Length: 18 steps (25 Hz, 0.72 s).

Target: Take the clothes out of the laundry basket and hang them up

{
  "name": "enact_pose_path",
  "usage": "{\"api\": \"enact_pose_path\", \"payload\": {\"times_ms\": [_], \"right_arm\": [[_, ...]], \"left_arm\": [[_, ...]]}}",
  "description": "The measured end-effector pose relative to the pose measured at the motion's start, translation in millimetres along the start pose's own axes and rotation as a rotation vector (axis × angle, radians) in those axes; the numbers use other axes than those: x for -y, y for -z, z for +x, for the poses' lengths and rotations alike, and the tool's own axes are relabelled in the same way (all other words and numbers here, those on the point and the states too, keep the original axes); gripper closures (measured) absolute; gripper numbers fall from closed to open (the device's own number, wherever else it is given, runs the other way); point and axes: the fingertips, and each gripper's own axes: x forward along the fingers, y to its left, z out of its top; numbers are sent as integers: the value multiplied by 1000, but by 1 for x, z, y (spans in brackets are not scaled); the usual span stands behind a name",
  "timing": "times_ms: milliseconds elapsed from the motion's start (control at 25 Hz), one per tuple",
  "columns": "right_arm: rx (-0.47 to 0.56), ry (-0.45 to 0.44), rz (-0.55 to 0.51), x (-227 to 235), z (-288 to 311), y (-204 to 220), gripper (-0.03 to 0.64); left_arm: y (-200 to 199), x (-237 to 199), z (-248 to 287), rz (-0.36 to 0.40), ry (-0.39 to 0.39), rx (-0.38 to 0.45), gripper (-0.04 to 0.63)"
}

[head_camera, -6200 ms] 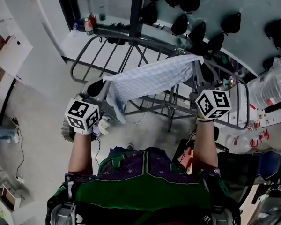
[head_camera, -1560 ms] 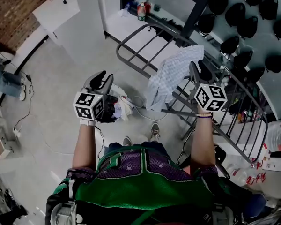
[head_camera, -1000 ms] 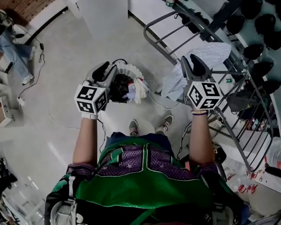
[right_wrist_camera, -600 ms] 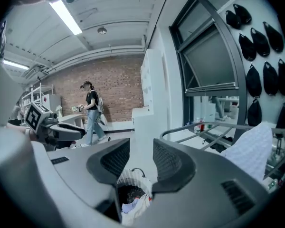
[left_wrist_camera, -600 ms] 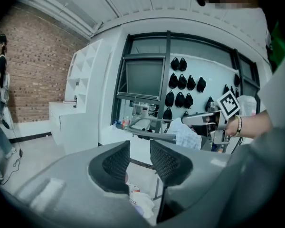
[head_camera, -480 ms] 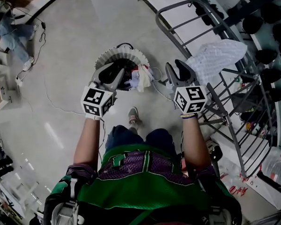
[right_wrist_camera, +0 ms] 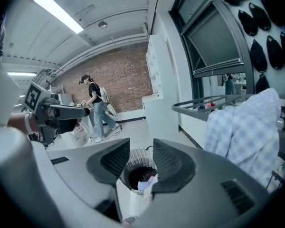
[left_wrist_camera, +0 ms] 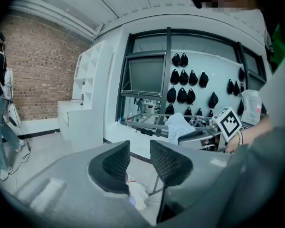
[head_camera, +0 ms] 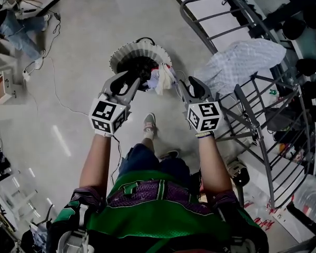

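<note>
The white ribbed laundry basket stands on the floor with dark clothes inside; a white and pink cloth spills over its right rim. My left gripper hovers open and empty above the basket's near rim. My right gripper is open and empty just right of the spilling cloth. A pale checked cloth hangs on the metal drying rack. In the right gripper view the basket shows between the open jaws of that gripper. In the left gripper view a white cloth lies below my left gripper.
The rack's bars run up the right side. A cable trails over the floor left of the basket. My shoe is near the basket. A person stands far off by the brick wall.
Both grippers left the checked cloth on the rack, swung left and sank toward the basket. The view has tipped down over the basket. Both jaws stay open.
</note>
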Motion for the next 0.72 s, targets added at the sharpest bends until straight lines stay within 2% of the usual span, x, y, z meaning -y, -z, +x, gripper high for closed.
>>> {"api": "enact_pose_path", "payload": {"times_ms": [280, 480, 720], "right_arm": [[-45, -7, 37, -6, -3, 64, 477], [-81, -16, 47, -6, 14, 109, 477], [-117, -1, 62, 11, 55, 169, 477]], "left_arm": [[39, 23, -10, -26, 0, -7, 454], [71, 23, 1, -47, -4, -10, 456], [102, 19, 30, -11, 26, -29, 456]]}}
